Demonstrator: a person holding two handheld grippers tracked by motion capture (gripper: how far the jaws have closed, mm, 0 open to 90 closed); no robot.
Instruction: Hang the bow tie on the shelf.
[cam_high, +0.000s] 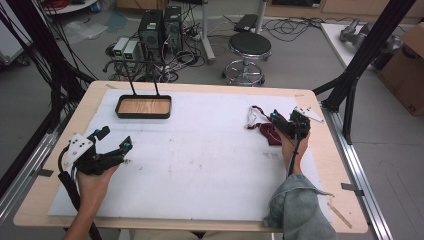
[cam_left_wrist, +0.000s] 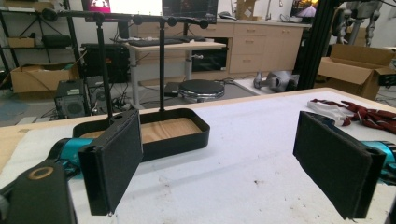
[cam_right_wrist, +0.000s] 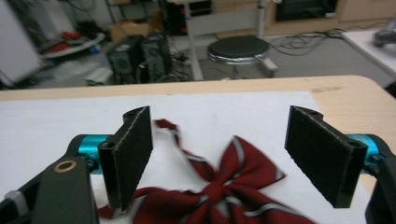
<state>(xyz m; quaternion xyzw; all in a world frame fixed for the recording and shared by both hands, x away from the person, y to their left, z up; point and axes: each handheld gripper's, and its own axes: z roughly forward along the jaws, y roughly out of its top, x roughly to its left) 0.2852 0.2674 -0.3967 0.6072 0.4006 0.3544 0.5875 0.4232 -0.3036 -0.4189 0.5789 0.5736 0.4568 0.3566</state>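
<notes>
Now your right claw (cam_right_wrist: 219, 158) hovers spread over the red striped bow tie (cam_right_wrist: 224, 186) without pinching it, while your left claw (cam_left_wrist: 224, 163) rests spread on the bench (cam_high: 200, 150).

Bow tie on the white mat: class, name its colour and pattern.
The bow tie is dark red with white-and-dark stripes, clearest in the right gripper view.
</notes>
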